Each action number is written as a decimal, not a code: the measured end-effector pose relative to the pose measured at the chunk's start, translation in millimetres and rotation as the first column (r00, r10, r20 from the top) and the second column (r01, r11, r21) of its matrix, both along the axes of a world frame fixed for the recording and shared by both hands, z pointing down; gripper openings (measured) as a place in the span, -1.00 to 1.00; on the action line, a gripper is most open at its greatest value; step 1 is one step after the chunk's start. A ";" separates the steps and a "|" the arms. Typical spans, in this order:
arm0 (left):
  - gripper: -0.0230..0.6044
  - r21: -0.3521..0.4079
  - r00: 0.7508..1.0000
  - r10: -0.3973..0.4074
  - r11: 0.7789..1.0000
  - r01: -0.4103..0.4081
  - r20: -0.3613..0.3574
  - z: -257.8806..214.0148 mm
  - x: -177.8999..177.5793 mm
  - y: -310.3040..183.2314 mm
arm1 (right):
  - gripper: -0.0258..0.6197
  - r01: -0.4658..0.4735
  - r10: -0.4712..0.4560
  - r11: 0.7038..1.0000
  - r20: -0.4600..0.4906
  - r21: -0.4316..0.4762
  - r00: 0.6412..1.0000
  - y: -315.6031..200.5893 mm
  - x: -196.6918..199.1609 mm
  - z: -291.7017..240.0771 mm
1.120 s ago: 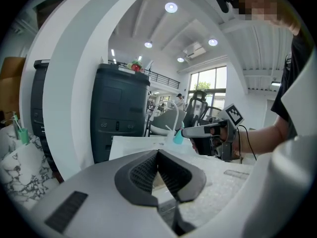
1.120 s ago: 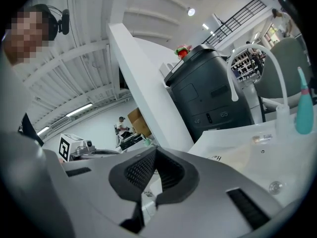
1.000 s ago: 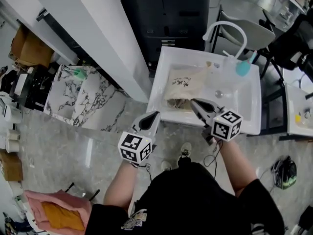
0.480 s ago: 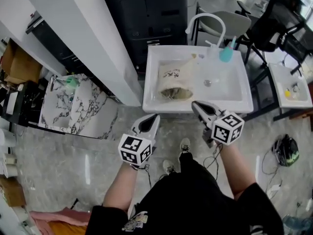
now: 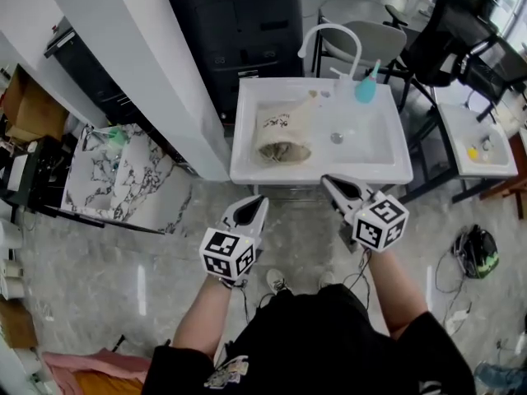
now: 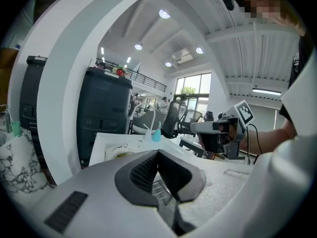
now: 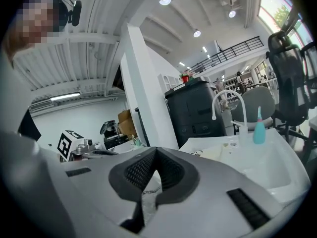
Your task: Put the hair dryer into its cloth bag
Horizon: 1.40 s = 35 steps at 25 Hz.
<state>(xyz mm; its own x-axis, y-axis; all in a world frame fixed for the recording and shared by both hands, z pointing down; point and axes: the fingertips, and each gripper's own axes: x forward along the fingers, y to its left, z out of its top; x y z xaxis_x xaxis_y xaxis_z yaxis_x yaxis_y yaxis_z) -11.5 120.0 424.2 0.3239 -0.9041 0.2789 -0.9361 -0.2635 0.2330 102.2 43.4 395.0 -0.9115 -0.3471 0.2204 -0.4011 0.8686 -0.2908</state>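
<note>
left gripper point(image 5: 258, 202): jaws pressing together, gripping nothing | right gripper point(image 5: 329, 182): same | cloth bag point(image 5: 280, 130): lying in sink point(image 5: 387, 174), 9 o'clock half, 12 o'clock of both grippers, apart

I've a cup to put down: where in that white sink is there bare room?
The right half of the sink is bare, from the drain to the right rim. The bag fills the left half; the faucet and a teal bottle crowd the back ledge.
</note>
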 end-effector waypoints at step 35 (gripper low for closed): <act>-0.92 0.033 0.969 -0.248 0.968 0.247 0.018 -18.5 149.5 41.0 | -0.93 0.237 -0.238 0.971 0.031 0.033 0.971 28.4 126.2 -10.9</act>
